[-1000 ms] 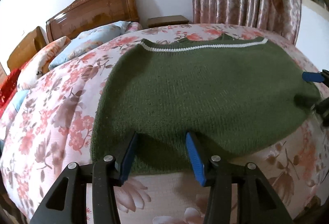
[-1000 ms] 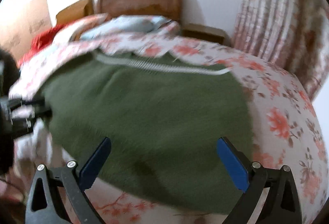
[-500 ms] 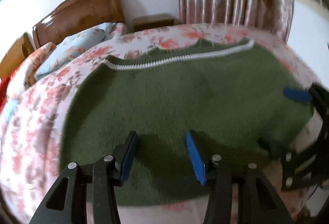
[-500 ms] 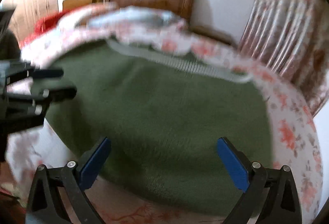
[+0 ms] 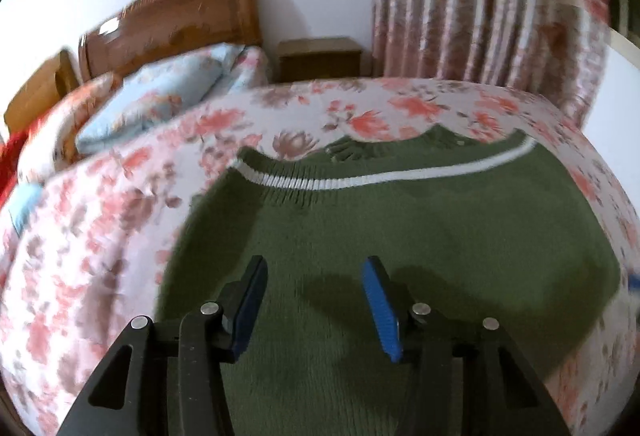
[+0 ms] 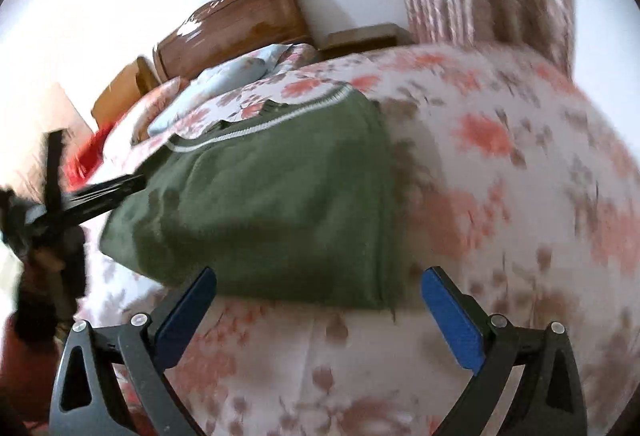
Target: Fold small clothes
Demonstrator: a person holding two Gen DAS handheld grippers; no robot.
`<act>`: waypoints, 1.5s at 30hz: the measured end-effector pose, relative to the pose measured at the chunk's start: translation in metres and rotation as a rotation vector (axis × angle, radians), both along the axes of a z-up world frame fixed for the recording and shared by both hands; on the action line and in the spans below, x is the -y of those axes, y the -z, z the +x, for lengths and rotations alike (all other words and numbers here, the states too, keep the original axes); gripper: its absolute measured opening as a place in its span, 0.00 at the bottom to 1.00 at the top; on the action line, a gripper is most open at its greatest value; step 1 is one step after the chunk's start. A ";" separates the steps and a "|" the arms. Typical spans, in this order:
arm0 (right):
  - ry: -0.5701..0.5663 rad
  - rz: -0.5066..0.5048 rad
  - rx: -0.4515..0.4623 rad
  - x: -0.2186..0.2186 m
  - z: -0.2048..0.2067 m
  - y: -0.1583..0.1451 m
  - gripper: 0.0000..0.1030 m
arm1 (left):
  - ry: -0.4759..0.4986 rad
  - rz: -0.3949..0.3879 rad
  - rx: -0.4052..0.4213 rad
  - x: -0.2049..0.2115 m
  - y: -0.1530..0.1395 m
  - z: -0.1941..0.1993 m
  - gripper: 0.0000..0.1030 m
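Left gripper (image 5: 314, 278) seen half-spread above green sweater (image 5: 400, 236), nothing clamped; jaws just narrowed slightly, only knit surface seen beneath gap. Right gripper (image 6: 318, 286) held wide, empty, poised over sweater's near right corner (image 6: 384, 300). Sweater laid flat on floral bedspread (image 5: 100, 236), white-striped hem (image 5: 380, 177) toward headboard (image 5: 172, 19). Compared with a second ago: left view shifted rightward over sweater; right view rolled and drawn back off garment, bedspread now filling its right side. Motion blur noted.
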State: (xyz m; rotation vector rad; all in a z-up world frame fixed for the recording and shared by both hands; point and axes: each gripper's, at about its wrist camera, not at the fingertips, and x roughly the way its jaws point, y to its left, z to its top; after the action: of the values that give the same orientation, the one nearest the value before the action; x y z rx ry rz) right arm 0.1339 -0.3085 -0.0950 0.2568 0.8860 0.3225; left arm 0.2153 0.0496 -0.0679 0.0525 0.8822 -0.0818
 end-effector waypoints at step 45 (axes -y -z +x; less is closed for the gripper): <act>0.215 0.388 -0.084 -0.019 0.054 0.032 1.00 | 0.017 -0.066 0.075 -0.018 0.028 0.002 0.72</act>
State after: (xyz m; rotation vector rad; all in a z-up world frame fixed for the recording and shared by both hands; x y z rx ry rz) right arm 0.1878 -0.2892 -0.1271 0.7238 0.8649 0.2831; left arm 0.2175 0.0680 -0.0959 0.0013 0.8033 -0.1245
